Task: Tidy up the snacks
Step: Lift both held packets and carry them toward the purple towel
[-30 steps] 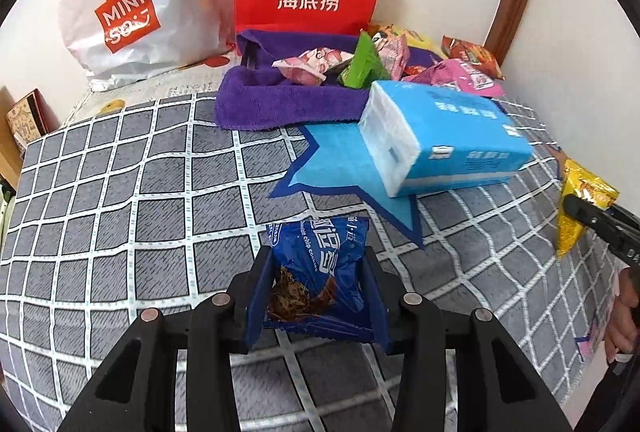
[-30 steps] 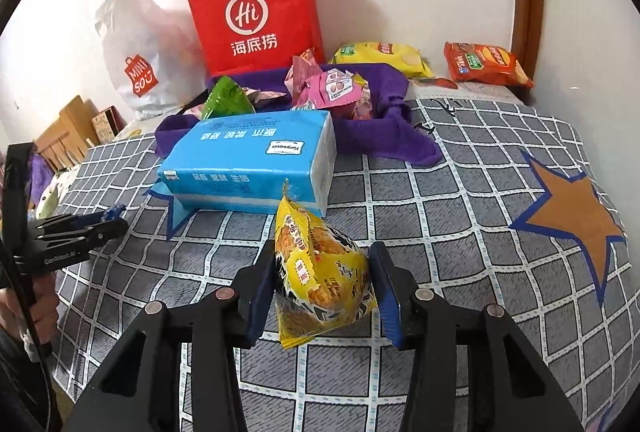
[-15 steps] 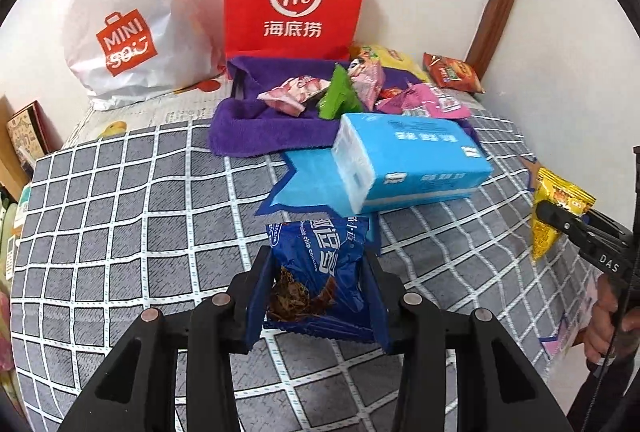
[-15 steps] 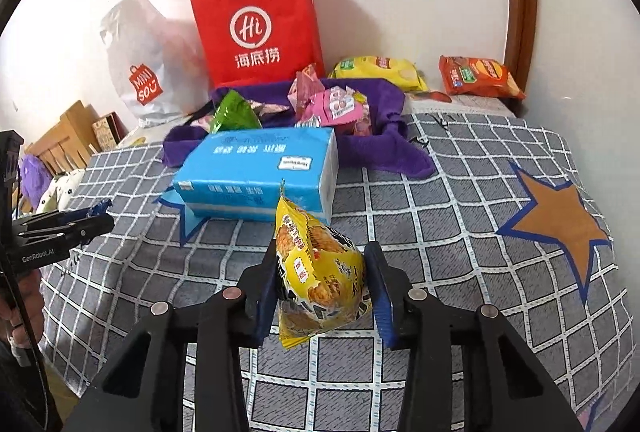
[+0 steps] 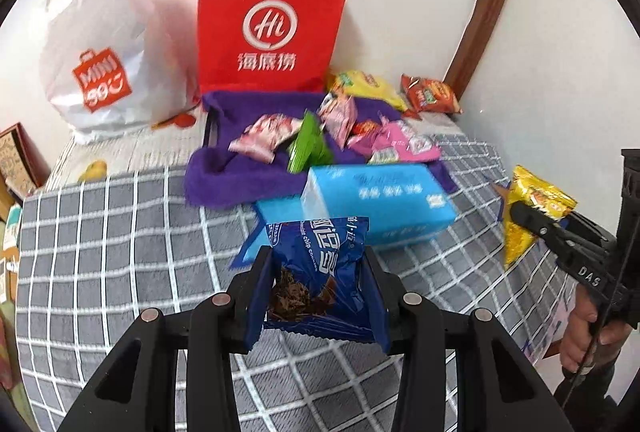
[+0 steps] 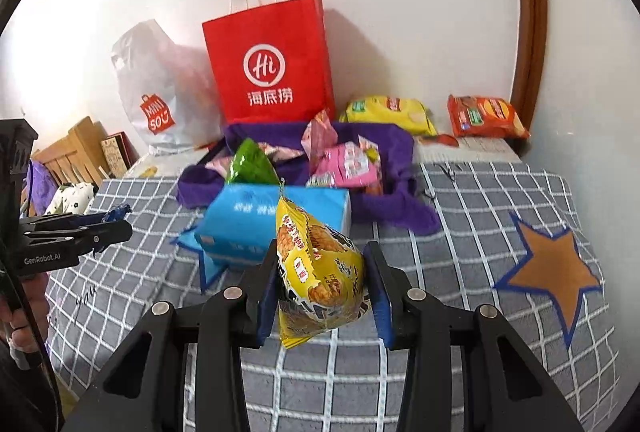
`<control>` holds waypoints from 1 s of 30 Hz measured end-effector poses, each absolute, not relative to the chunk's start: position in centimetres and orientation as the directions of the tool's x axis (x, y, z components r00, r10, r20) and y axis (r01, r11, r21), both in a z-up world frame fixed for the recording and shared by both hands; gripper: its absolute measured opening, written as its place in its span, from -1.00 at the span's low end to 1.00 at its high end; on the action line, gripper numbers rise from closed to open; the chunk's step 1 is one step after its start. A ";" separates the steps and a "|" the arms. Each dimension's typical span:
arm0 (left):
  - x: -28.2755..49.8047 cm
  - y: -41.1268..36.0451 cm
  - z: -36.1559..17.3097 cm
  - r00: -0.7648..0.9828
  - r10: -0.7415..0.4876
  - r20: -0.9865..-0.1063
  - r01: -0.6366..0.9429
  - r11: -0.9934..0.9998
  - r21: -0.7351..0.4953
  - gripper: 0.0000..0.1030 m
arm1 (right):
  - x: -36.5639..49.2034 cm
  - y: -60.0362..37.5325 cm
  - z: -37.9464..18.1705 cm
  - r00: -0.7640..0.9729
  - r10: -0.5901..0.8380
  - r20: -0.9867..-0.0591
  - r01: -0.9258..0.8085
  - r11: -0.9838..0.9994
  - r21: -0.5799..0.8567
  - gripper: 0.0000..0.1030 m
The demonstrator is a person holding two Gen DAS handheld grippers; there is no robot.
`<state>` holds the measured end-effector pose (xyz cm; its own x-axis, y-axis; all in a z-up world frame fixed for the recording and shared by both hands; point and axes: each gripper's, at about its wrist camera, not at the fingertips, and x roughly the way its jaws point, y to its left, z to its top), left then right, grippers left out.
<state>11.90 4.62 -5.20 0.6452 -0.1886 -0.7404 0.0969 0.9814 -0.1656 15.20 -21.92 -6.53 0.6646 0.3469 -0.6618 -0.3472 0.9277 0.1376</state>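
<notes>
My left gripper [image 5: 318, 272] is shut on a dark blue cookie packet [image 5: 320, 272], held above the grey checked bedspread [image 5: 120, 252]. My right gripper [image 6: 320, 280] is shut on a yellow snack bag [image 6: 320, 276], also lifted off the bed; that bag [image 5: 528, 208] shows at the right of the left wrist view. Behind both lies a purple cloth tray [image 5: 240, 176] with several pink and green snack packets [image 5: 268, 140]. A yellow chip bag [image 6: 388, 112] and an orange one [image 6: 484, 116] lie by the wall.
A blue tissue pack [image 5: 380, 204] lies in front of the purple tray. A red paper bag [image 5: 268, 32] and a white plastic bag [image 5: 100, 48] stand against the wall. A brown wooden door frame [image 6: 528, 12] is at the right. A person's hand [image 5: 588, 324] holds the right gripper.
Both grippers have risen with their packets, so the bed and the tray look farther below. The tissue pack and bags have not moved.
</notes>
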 end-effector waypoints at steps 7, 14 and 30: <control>15.4 4.6 -2.7 0.659 -0.194 -0.726 0.103 0.980 -0.169 -0.22 | 18.7 -20.4 -3.8 0.689 0.336 -0.642 -0.347 0.931 0.114 -0.23; 19.4 4.9 0.0 0.686 -0.189 -0.702 0.109 0.981 -0.158 -0.22 | 23.8 -18.4 -1.3 0.701 0.332 -0.631 -0.344 0.933 0.109 -0.23; 30.3 6.3 1.5 0.693 -0.222 -0.686 0.080 0.969 -0.232 -0.22 | 33.6 -13.9 -0.1 0.698 0.374 -0.611 -0.389 0.914 0.114 -0.23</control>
